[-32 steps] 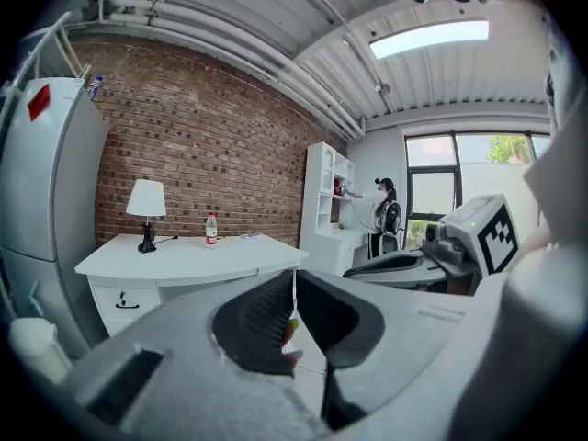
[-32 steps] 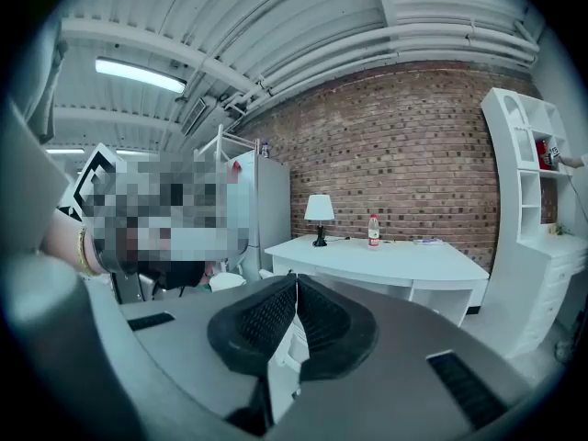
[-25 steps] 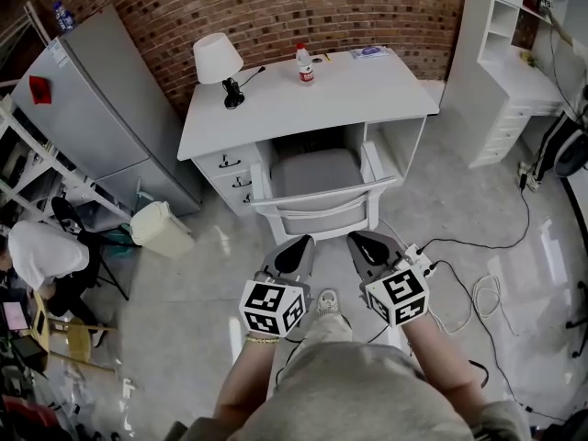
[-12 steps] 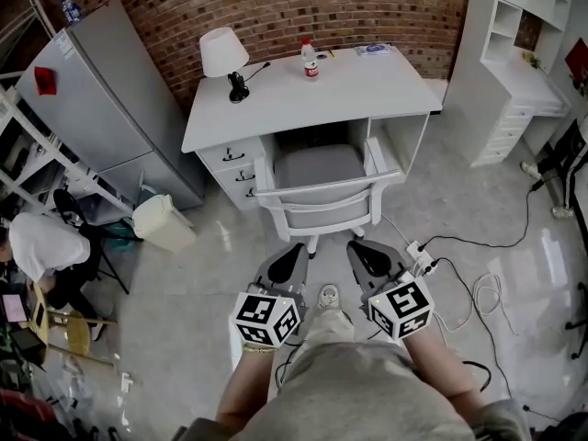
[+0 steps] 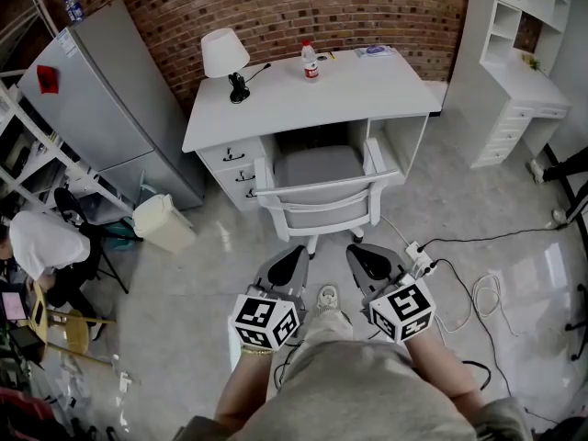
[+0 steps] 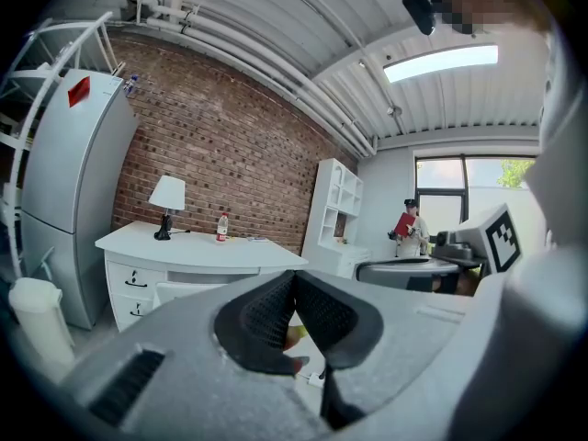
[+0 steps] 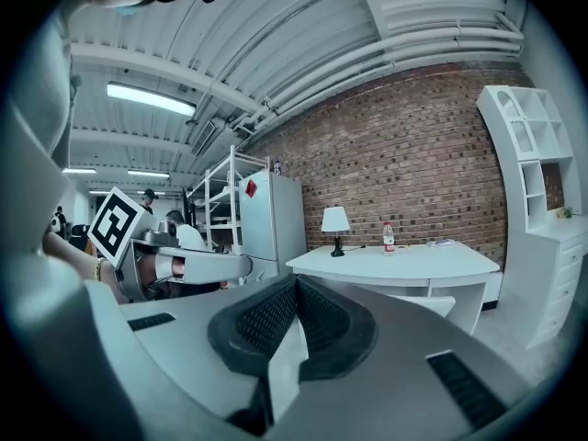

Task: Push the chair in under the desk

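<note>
A white chair [image 5: 319,194] with a grey seat stands partly under the white desk [image 5: 303,95], its backrest toward me. Both grippers hang in front of my body, a short way back from the chair and not touching it. My left gripper [image 5: 294,254] is shut with nothing between its pads [image 6: 276,309]. My right gripper [image 5: 360,251] is also shut and empty, pads [image 7: 317,322] together. The desk [image 6: 193,249] shows ahead in the left gripper view, and the desk [image 7: 404,263] with the chair back [image 7: 432,303] in the right gripper view.
On the desk stand a lamp [image 5: 224,55], a bottle [image 5: 310,61] and a small flat item [image 5: 375,50]. A grey fridge [image 5: 101,99] and a cream bin [image 5: 162,223] are at the left. A power strip [image 5: 418,257] and cables [image 5: 487,292] lie on the floor at the right. White shelving [image 5: 514,53] stands far right.
The chair and desk sit slightly farther from the grippers than a second ago, and the grippers have drawn back a little toward my body. Both stayed shut.
</note>
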`<move>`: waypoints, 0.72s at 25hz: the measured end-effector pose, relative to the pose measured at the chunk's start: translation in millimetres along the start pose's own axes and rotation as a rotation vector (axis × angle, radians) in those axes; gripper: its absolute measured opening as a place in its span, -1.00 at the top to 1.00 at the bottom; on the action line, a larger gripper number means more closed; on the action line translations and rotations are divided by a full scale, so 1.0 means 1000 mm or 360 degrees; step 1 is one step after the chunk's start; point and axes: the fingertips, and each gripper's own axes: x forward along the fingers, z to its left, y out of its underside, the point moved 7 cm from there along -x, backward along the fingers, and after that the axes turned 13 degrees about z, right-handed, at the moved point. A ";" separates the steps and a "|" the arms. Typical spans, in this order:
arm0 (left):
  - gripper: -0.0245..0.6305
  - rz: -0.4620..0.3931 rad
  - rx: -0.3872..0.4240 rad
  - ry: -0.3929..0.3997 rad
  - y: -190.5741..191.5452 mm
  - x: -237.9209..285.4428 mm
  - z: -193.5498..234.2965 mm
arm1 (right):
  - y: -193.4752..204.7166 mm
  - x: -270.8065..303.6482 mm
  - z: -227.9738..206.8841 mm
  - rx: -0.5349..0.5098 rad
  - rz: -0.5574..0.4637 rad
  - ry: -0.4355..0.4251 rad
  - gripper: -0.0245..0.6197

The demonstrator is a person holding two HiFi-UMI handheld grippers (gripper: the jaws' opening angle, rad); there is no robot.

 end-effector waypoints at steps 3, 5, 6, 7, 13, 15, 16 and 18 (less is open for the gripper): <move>0.89 0.0001 0.0000 -0.0002 0.002 0.001 -0.002 | 0.002 -0.002 -0.001 -0.0004 0.0004 0.0000 0.90; 0.89 0.0000 0.0001 -0.0004 0.003 0.001 -0.003 | 0.003 -0.003 -0.001 -0.0011 0.0006 0.0002 0.90; 0.89 -0.0001 0.0001 -0.0004 0.002 0.001 -0.004 | 0.003 -0.003 -0.002 -0.0014 0.0006 0.0003 0.90; 0.89 -0.0001 0.0002 -0.0003 0.001 0.000 -0.004 | 0.002 -0.003 -0.001 -0.0017 0.0007 0.0003 0.90; 0.89 -0.0001 0.0006 -0.0013 -0.001 -0.001 -0.005 | 0.000 -0.002 0.001 -0.0041 0.0004 -0.0007 0.90; 0.89 -0.0001 0.0003 -0.0021 0.000 0.000 -0.006 | 0.002 -0.002 0.000 -0.0049 0.0010 -0.0011 0.90; 0.89 0.0000 0.0003 -0.0021 0.001 0.000 -0.006 | 0.003 -0.002 0.000 -0.0052 0.0012 -0.0014 0.90; 0.89 0.0004 0.0005 -0.0018 0.001 0.000 -0.007 | 0.003 -0.003 -0.001 -0.0052 0.0014 -0.0021 0.90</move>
